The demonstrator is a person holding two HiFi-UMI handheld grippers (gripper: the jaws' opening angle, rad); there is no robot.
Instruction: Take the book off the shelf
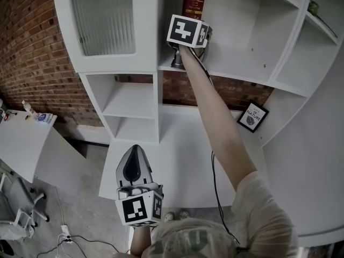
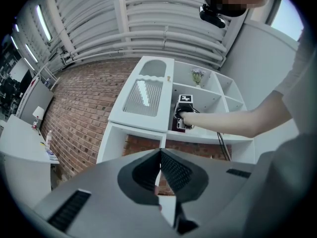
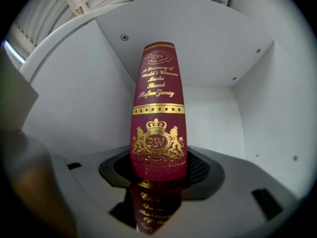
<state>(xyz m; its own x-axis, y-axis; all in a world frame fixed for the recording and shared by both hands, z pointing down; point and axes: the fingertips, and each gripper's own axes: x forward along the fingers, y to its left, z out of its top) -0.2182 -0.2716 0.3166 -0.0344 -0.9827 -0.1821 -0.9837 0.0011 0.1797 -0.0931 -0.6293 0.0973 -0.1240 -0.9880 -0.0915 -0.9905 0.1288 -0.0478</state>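
right gripper clamped on the book at the shelf

the book [image 3: 157, 113], dark red with gold lettering and a gold crest on its spine, stands upright in an upper compartment of the white shelf unit [image 1: 236, 69]. it sits toward that compartment's left side, near the dividing wall, with its spine facing out and its foot on the compartment floor. the right gripper [image 3: 158, 178] reaches up to it at the end of the person's outstretched arm [image 1: 220, 128]. its two jaws are closed onto the lower part of the spine, one pad against each side of the book.

the left gripper [image 1: 135, 149] is held low and well apart from the book, in front of the lower edge of the shelf unit. its jaws are together, tips touching, with nothing between them.

left of the book's compartment is a cabinet door [image 1: 102, 18] with ribbed frosted glass. a small black-framed picture [image 1: 252, 116] leans on a lower shelf, toward the right side. a brick wall [image 1: 27, 47] shows behind and to the left of the unit.
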